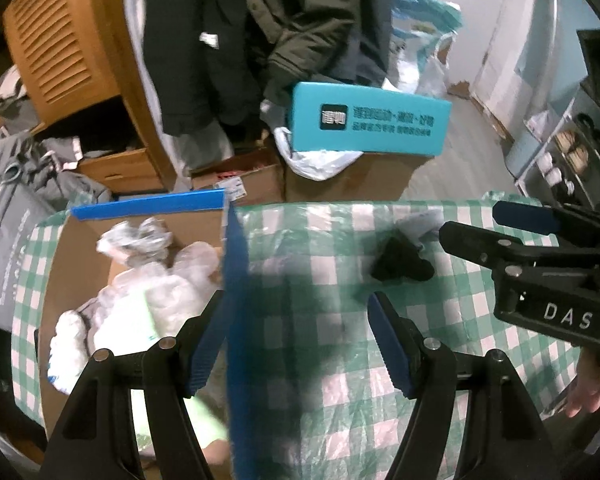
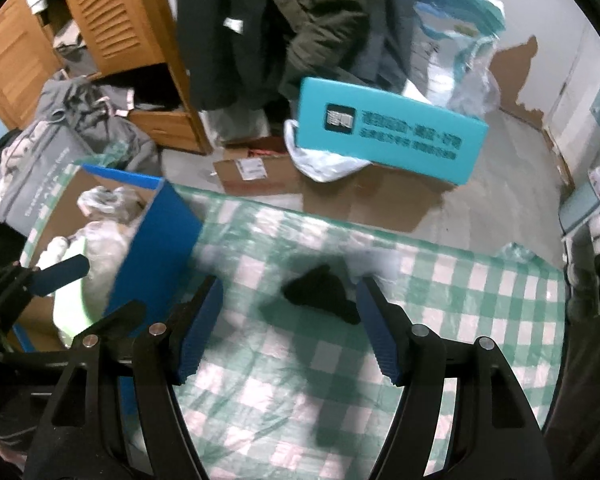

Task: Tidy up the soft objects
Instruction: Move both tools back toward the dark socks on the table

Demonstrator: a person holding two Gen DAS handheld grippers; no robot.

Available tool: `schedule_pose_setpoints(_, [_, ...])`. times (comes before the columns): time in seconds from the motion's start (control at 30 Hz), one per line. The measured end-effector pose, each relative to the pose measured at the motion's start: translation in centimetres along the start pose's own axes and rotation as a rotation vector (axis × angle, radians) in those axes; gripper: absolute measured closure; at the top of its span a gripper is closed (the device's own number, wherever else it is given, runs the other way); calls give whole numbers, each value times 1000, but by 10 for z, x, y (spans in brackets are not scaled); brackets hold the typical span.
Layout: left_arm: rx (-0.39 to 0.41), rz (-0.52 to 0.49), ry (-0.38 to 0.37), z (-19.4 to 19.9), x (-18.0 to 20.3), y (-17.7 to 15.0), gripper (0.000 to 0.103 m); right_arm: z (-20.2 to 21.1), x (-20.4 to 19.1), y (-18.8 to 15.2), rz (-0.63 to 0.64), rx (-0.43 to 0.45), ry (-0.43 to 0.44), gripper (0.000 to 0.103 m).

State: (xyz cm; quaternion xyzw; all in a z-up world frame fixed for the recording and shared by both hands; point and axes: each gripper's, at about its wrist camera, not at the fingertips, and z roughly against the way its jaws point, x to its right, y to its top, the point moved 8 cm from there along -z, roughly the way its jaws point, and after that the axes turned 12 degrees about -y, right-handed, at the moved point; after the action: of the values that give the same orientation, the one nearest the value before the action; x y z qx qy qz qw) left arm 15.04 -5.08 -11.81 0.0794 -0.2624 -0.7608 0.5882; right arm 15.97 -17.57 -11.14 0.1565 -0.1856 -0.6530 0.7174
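Observation:
A small black soft item (image 1: 402,262) (image 2: 320,294) lies on the green-and-white checked tablecloth (image 1: 440,392) (image 2: 480,312). A blue-edged cardboard box (image 1: 236,264) (image 2: 156,240) at the left holds several white plastic-wrapped soft items (image 1: 156,296) (image 2: 100,248) and a light green piece (image 1: 204,416). My left gripper (image 1: 298,344) is open and empty, astride the box's right wall. My right gripper (image 2: 290,330) is open and empty, just short of the black item; it also shows in the left wrist view (image 1: 512,220).
Beyond the table stand a teal box (image 1: 368,120) (image 2: 388,136) on cardboard cartons, hanging dark coats (image 1: 260,32), a wooden wardrobe (image 1: 72,52), grey bags (image 1: 16,208) at the left, and a shelf rack (image 1: 572,152) at the right.

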Motion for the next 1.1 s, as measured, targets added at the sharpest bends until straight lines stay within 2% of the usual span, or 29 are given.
schedule_pose_setpoints(0.27, [-70,-32,-39,-42,23,15,27,-32,32,7,-65,-82,-1,34])
schedule_pose_setpoints(0.6, [-161,15,-70,-94,14,25,27,-93,68,7,-152,-192,-23,35])
schedule_pose_setpoints(0.87, [-186,102,-122,-124,12,33,27,-125,71,11,-205,-237,1,35])
schedule_pose_setpoints(1.1, [-204,72,-95,-139,17,32,27,-147,70,11,-204,-272,-4,34])
